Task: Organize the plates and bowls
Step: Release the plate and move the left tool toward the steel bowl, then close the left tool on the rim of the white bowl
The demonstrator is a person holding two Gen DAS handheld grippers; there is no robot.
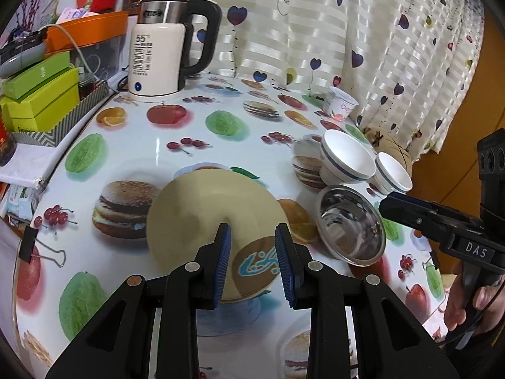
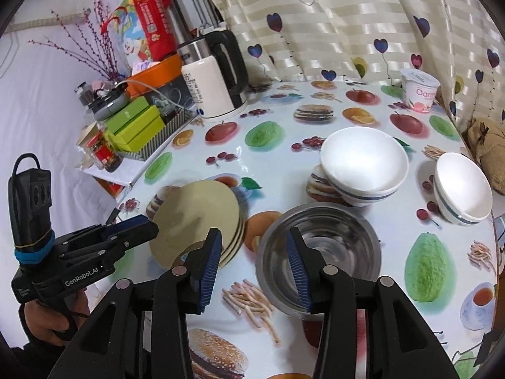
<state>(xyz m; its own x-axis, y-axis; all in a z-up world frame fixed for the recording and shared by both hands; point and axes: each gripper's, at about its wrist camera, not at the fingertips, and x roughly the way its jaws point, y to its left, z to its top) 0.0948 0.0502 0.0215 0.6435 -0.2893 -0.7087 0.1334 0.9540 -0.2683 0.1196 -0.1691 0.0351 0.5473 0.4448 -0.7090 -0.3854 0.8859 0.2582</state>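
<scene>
While left fingers (image 1: 222, 252) clamp tilted beige plates (image 1: 195, 208), right fingers (image 2: 208, 262) open astride rim of shiny steel bowl (image 2: 331, 240)

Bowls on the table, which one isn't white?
The steel bowl, nearest the right gripper; the two white bowls have blue bands.

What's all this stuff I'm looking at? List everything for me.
beige plates: tilted stack, count unclear, front left, held
steel bowl: one, silver, front centre
white bowls: two, blue-banded, right
kettle: one, white and steel, back left
yoghurt cup: one, white, back right
green boxes: several, left edge
table: one, fruit-print cover
curtain: one, cream, heart-patterned, behind
left gripper: black, blue pads, shut on beige plates
right gripper: black, blue pads, open over steel bowl
</scene>
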